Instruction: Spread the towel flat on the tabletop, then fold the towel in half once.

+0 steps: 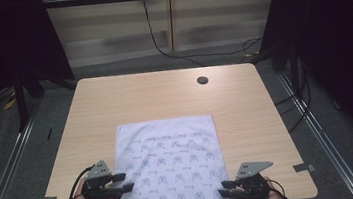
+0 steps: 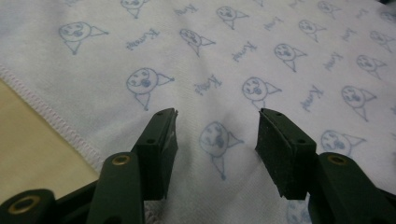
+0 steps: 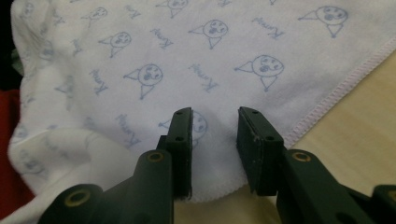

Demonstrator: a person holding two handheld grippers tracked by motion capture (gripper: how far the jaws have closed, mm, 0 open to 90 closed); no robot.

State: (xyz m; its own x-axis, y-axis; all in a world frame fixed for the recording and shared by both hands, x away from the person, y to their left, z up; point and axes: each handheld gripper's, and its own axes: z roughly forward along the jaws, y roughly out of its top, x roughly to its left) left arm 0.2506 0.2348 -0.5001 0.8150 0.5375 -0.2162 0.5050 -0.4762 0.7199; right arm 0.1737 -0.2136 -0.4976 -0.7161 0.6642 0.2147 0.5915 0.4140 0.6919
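On the left, the left gripper [image 1: 125,182] sits over the cloth's left hem near the front of the desk [image 1: 163,91], its jaws spread with nothing between them; in the left gripper view the printed fabric lies flat under the gap and the stitched hem runs just to the left of them. The cloth [image 1: 168,156] is spread flat in the middle of the front half of the desk, and its near edge hangs slightly over the front rim. It looks thin, soft and light: it should crumple and drape rather than hold a shape, and will likely slide easily on the smooth wood. The hemmed edges and corners seem the best places to pinch, since the stitching gives a firmer ridge. On the right, the right gripper [image 1: 222,189] hovers at the near right corner, jaws apart, not pinching; the corner lies under them in the right gripper view. Behind the cloth the desk is bare up to a cable hole [image 1: 202,80], so there is free room to fold away from the person
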